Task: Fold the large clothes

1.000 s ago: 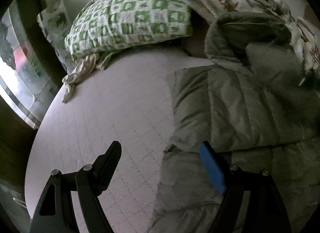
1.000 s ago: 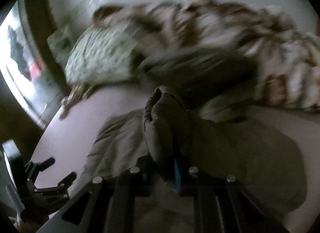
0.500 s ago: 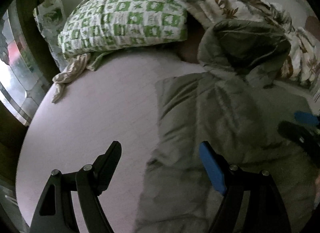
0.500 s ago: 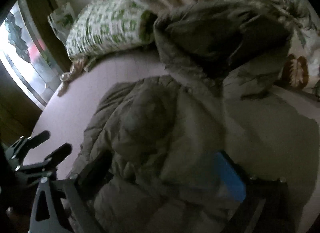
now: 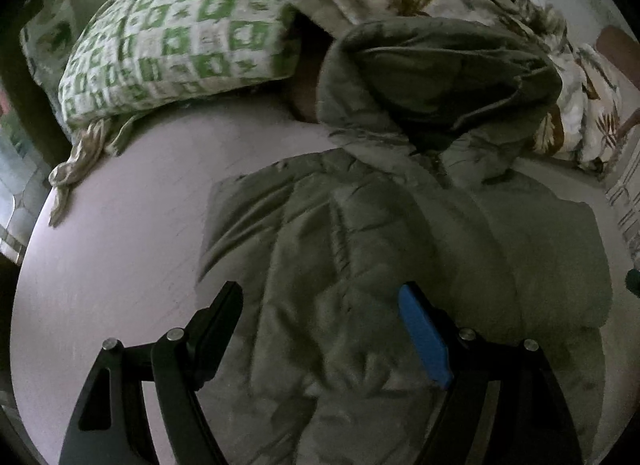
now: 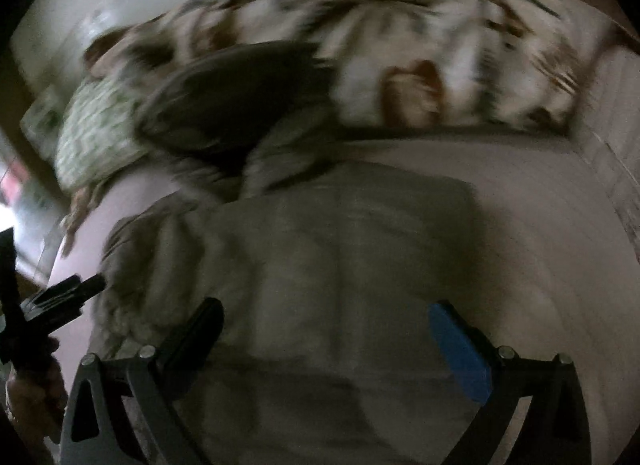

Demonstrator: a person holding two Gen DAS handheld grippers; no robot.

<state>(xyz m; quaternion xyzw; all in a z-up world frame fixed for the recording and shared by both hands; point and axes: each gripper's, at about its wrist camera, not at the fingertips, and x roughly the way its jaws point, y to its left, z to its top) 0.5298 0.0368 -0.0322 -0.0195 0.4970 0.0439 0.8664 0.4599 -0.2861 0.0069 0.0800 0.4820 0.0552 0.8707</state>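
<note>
Olive padded jacket (image 5: 400, 249) lies mid-frame on the bed (image 5: 120, 249), hood toward the upper-frame pillow (image 5: 172, 41); left gripper (image 5: 320, 325) and right gripper (image 6: 326, 329) hover spread, empty, apparently positioned for the next fold.

Left tongs (image 5: 320, 329) are spread wide, nothing between the black finger and the blue-padded one. Right tongs (image 6: 326, 339) are likewise spread wide and hold nothing. The left tongs also appear at the right view's left edge.
</note>
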